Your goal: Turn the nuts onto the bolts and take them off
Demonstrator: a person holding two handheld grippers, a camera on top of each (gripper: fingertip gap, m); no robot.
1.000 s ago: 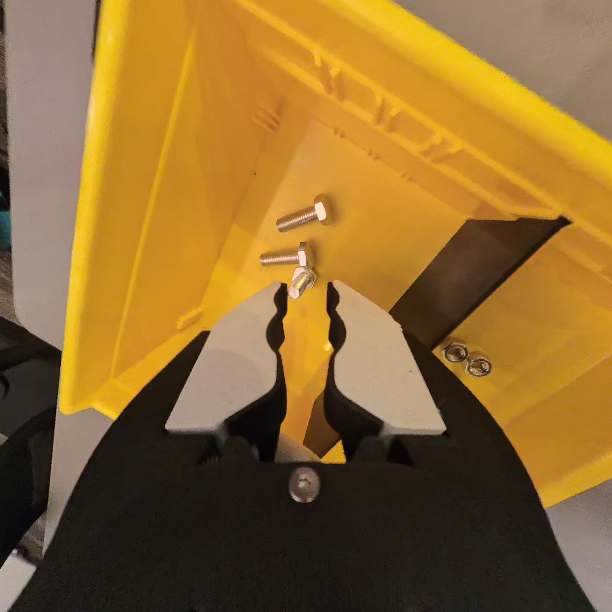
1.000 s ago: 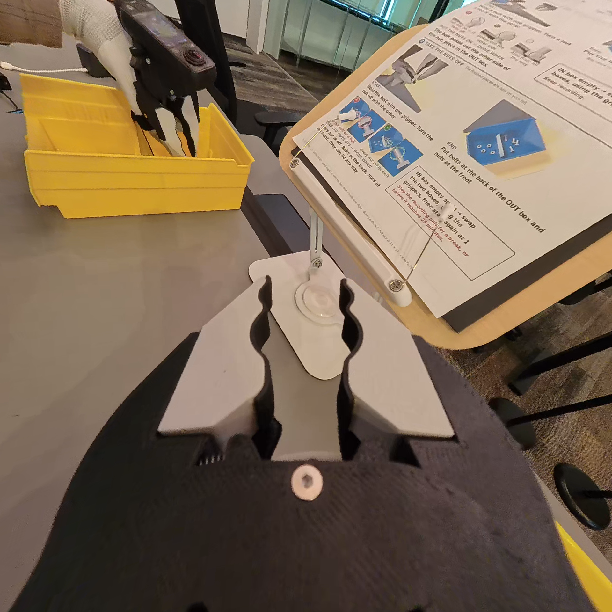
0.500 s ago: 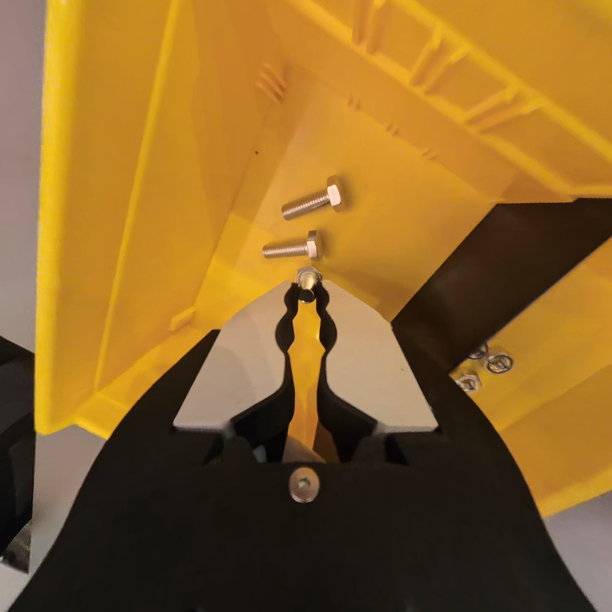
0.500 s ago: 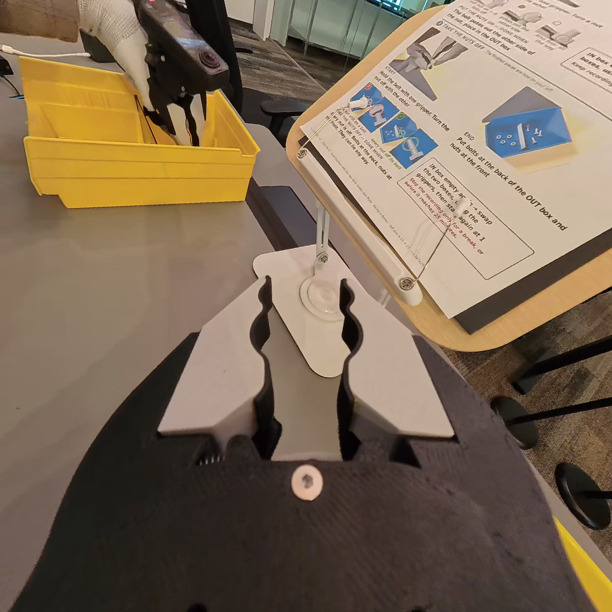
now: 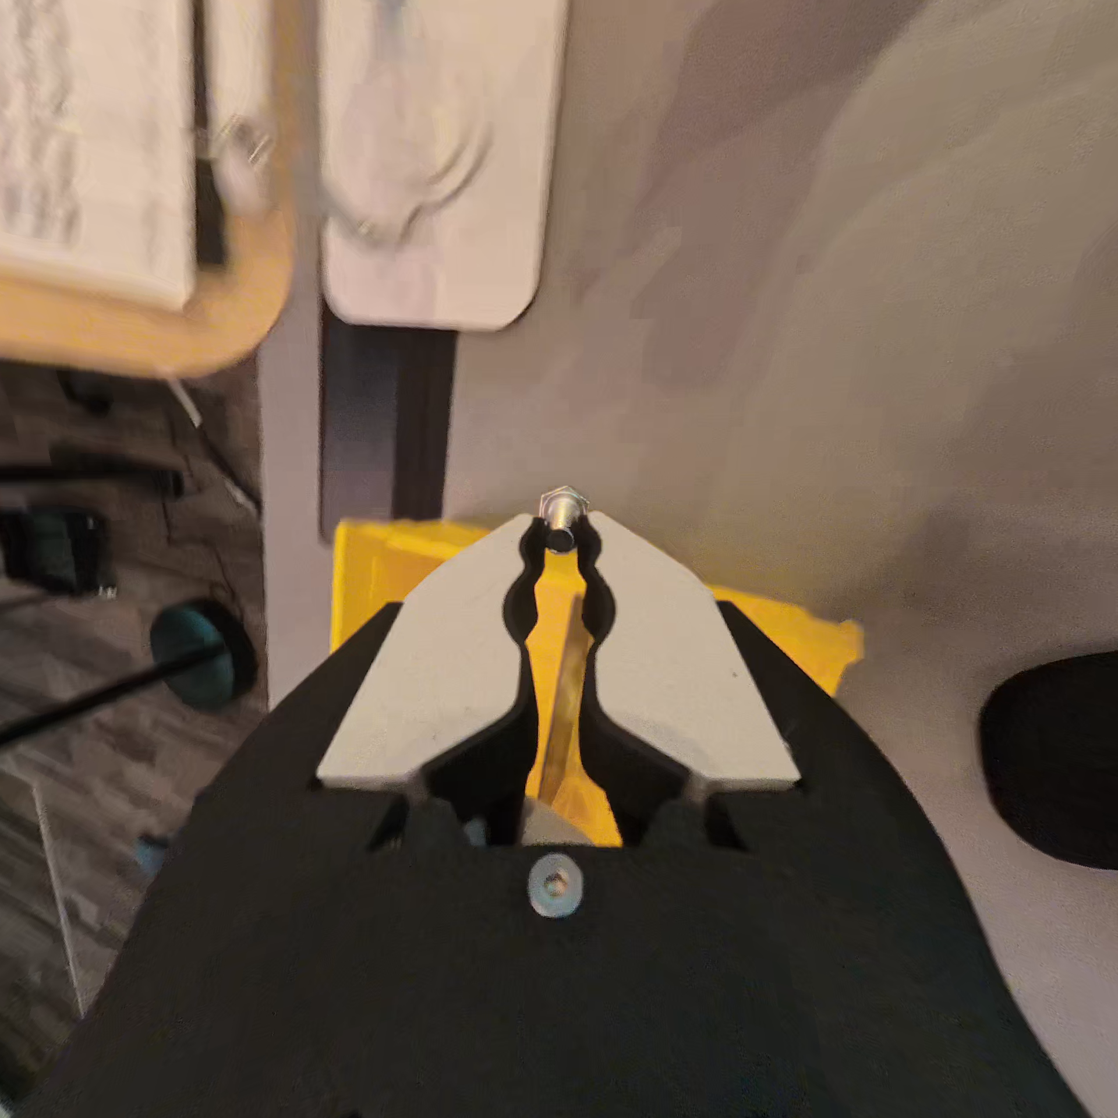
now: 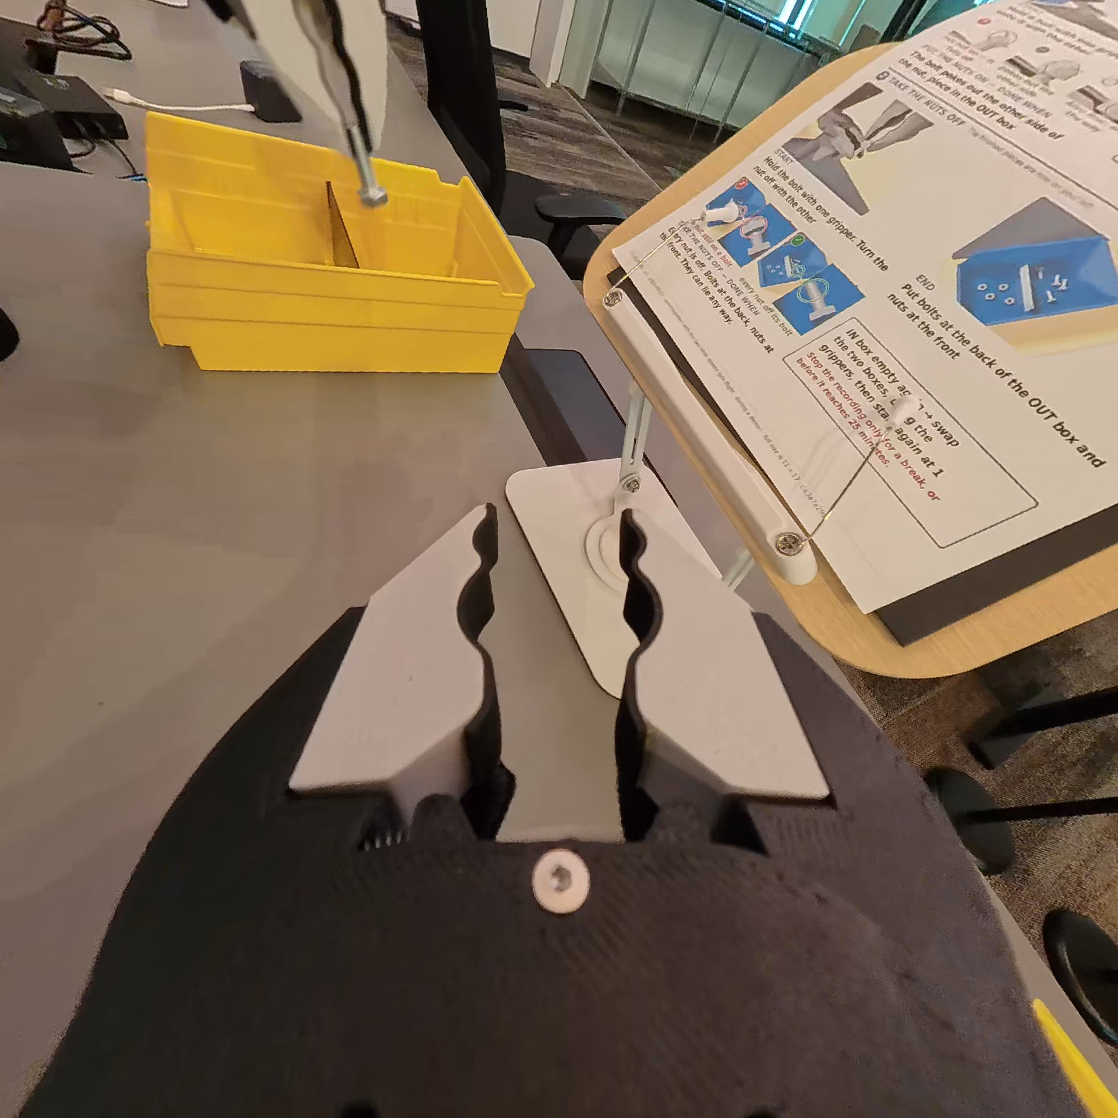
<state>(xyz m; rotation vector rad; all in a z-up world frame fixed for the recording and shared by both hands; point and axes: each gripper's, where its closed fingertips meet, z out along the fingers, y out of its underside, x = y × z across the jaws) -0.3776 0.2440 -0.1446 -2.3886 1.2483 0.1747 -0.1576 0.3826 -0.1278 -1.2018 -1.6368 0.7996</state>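
- Bolt (image 5: 561,524): pinched by its shank at the very tips of the left gripper (image 5: 562,535). Seen along the shank from the left wrist view; hex head at the far end, pointing away from the camera.
- From the right wrist view the same bolt (image 6: 365,169) hangs head-down from the left gripper's fingers (image 6: 339,72), in the air above the yellow bin (image 6: 339,314), not touching it. This part of the frame is motion-blurred; whether a nut sits on the bolt cannot be told.
- Left gripper fingers: drawn nearly together, clamping the bolt; a narrow gap remains behind the tips.
- Right gripper (image 6: 559,526): fingers spread, nothing between them; only grey worktop (image 6: 242,514) and the white base plate (image 6: 562,544) of the stand show through the gap.
- Yellow bin: stands on the worktop well apart from the right gripper, to its far left. A dark upright divider (image 6: 342,236) splits its interior. Contents not visible from this angle.
- Left wrist view: a corner of the yellow bin (image 5: 375,562) shows just behind the fingers, the worktop (image 5: 847,302) beyond.
- Instruction sheet (image 6: 907,302): printed page on a tilted wooden board (image 6: 847,659), held up by the white stand at the right edge of the worktop.
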